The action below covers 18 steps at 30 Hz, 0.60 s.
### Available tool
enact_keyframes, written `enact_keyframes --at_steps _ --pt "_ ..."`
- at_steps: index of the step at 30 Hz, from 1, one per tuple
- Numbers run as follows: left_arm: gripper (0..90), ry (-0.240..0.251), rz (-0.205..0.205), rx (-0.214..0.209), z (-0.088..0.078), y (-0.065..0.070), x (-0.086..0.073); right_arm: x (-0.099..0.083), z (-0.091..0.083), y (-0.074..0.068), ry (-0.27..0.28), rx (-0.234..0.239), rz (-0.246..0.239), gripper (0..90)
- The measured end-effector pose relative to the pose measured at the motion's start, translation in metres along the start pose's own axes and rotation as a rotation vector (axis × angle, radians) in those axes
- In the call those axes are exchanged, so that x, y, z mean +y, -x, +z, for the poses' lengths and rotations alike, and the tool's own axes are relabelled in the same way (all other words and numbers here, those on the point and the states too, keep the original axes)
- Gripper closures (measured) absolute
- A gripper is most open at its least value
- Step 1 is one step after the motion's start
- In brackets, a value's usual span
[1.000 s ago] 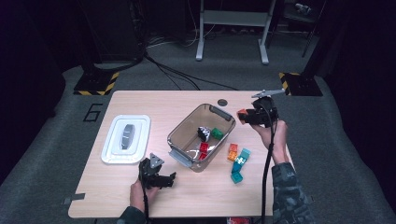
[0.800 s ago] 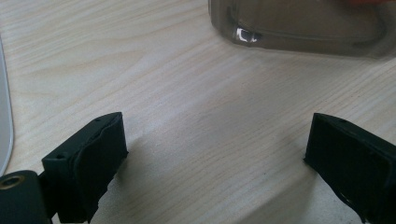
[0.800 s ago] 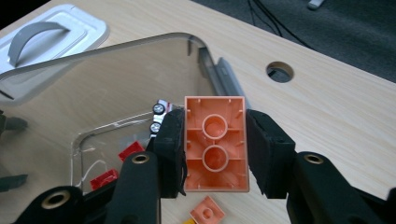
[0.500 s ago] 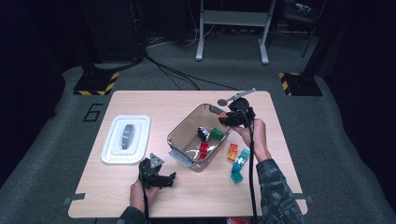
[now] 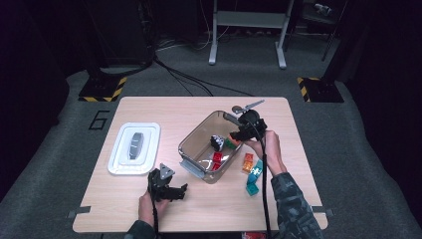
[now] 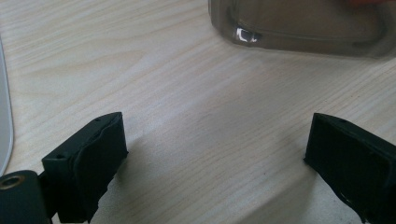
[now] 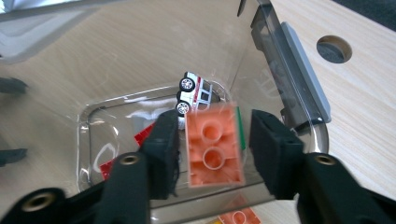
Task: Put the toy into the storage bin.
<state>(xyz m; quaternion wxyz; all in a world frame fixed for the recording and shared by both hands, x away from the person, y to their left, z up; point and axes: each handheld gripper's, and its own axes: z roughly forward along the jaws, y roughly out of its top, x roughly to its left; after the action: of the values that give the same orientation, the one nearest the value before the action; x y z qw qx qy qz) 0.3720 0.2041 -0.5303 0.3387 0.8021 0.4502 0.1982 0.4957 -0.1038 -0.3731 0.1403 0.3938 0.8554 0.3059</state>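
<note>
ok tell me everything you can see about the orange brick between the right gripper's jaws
The orange brick is a small plastic two-stud block, smooth and slightly motion-blurred. It sits between the jaws of the right gripper, which have just been opening; a gap shows on its right side, so it looks released and dropping. It hangs over the clear bin, studs facing the camera, above a toy car and red pieces.

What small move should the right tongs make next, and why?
Probably open a little wider and lift away. The right tongs have just been opening above the clear bin, and the orange brick between them looks blurred, with a gap at one pad, so it seems released.
</note>
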Motion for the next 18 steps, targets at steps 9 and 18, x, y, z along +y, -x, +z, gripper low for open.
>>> enact_keyframes --at_steps 9,18 --pt "5.1 -0.003 -0.005 -0.004 0.000 0.000 0.000 -0.016 -0.028 0.004 0.083 0.002 0.049 25.0" --pt "5.1 -0.001 -0.008 -0.005 0.000 0.000 0.000 -0.057 -0.046 0.025 0.116 -0.005 0.108 14.0"
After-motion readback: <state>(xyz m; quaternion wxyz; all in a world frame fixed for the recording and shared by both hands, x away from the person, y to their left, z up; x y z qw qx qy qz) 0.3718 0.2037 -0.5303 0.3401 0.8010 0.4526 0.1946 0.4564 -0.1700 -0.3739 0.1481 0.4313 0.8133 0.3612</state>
